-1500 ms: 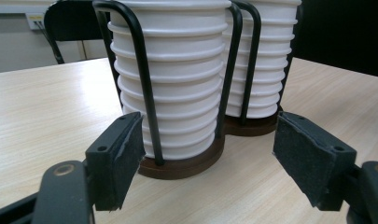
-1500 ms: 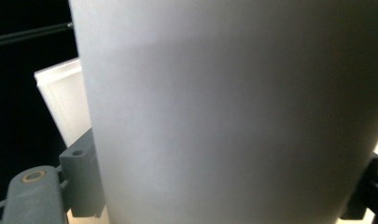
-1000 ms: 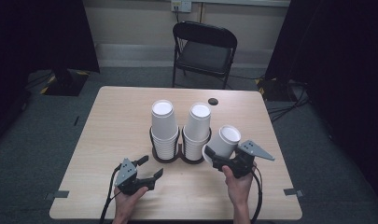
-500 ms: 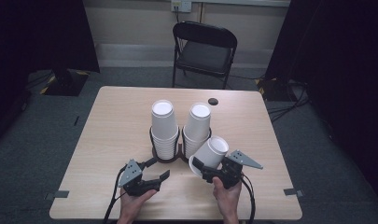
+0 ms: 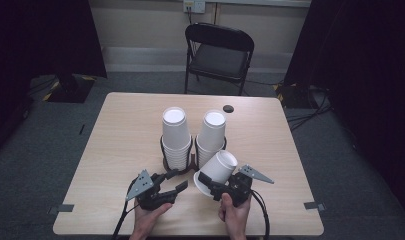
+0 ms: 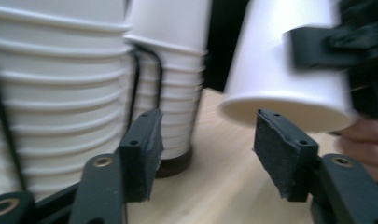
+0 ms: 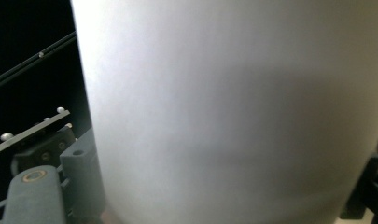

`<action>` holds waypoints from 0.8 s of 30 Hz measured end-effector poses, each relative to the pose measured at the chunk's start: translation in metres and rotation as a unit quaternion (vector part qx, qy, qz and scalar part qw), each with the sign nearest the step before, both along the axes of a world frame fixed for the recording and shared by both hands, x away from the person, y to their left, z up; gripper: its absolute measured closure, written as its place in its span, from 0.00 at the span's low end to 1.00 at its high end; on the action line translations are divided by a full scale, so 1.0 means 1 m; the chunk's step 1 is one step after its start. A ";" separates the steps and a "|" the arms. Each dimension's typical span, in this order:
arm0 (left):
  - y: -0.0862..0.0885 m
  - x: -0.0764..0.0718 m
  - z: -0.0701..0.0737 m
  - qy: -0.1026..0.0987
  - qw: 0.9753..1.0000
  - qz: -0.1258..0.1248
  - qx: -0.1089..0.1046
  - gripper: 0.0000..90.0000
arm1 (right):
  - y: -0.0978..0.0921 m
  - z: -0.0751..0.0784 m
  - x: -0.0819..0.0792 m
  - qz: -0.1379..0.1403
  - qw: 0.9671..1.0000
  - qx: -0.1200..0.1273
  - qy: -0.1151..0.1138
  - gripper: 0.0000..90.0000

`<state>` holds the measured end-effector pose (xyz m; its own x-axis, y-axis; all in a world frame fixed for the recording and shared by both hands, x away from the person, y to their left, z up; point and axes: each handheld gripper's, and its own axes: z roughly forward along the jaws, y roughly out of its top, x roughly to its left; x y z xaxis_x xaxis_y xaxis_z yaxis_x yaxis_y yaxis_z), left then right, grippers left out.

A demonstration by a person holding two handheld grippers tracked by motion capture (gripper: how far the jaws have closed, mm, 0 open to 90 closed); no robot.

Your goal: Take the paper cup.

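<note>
Cup held tilted beside the two stacks

Right tongs (image 5: 210, 182) pinched a single white paper cup (image 5: 217, 171) around its side, holding it upside down and tilted, its wide rim low and toward the left, its base up and to the right. The cup hung over the wooden counter (image 5: 120, 135), just in front of the right stack of cups (image 5: 211, 135) and close to it. The left stack of cups (image 5: 176, 135) stood beside that one, both in a black wire holder (image 5: 166, 150) near the middle of the counter. Left tongs (image 5: 174, 180) were spread and held nothing, low over the counter in front of the left stack, near the cup's rim. In the left gripper view the cup's rim (image 6: 284, 109) sat just above the right-hand jaw. A small dark disc (image 5: 228, 108) lay on the counter's far side, and a black folding chair (image 5: 217, 55) stood beyond it.
</note>
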<state>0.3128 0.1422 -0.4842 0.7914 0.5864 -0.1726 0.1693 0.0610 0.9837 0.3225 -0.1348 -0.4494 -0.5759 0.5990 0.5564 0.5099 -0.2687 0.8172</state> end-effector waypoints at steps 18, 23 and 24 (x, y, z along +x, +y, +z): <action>-0.019 0.001 -0.004 -0.057 0.998 -0.004 0.021 0.54 | 0.016 -0.009 -0.007 0.022 0.997 0.044 0.051 0.15; -0.023 0.003 -0.006 -0.065 0.998 0.006 0.024 0.59 | 0.021 -0.009 -0.007 0.033 0.996 0.045 0.066 0.15; -0.024 0.003 -0.006 -0.067 0.997 0.006 0.023 0.60 | 0.022 -0.009 -0.007 0.034 0.996 0.046 0.068 0.15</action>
<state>0.3157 0.1182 -0.4901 0.7981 0.6013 -0.0387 0.0355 0.0172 0.9992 0.3157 -0.1132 -0.4583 -0.5288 0.5041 0.6828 0.6341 -0.3001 0.7127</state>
